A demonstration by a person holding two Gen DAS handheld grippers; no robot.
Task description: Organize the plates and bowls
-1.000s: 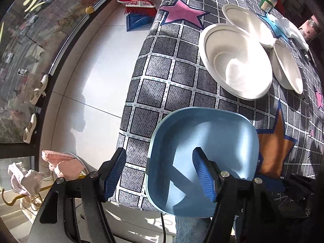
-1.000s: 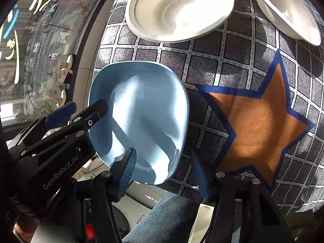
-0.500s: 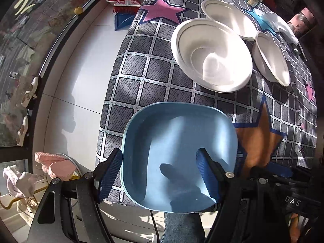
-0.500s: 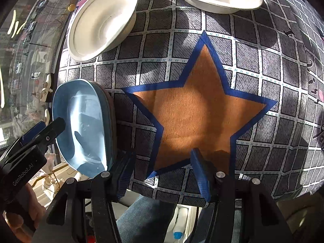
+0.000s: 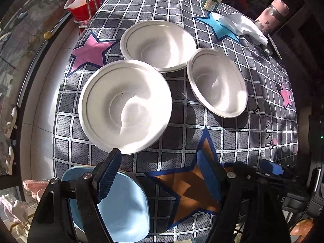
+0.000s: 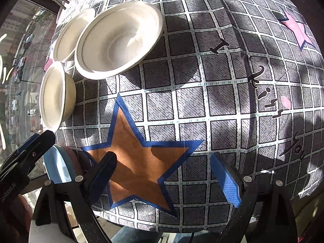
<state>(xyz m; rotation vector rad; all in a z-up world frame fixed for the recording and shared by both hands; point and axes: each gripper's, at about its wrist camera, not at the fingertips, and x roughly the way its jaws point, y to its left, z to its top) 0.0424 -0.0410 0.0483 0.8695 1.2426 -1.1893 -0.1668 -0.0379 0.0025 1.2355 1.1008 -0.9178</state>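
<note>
The left tool (image 5: 158, 174) is spread wide and empty above the tabletop (image 5: 232, 137); the blue square plate (image 5: 123, 208) lies under its left finger. The right tool (image 6: 166, 178) gapes over the orange star (image 6: 137, 158). Three white bowls (image 5: 125, 105) sit beyond.

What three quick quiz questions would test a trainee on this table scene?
1. How many round white paper bowls sit on the checked star-print tablecloth?
2. True or false: the left gripper grips the pale blue squarish plastic dish.
3. Which star lies under the right gripper: A pink, B orange, C light blue?

Key: 1. Three. 2. False; its jaws stand open, the dish beneath one of them at the table's near corner. 3. B, the blue-edged orange star.
</note>
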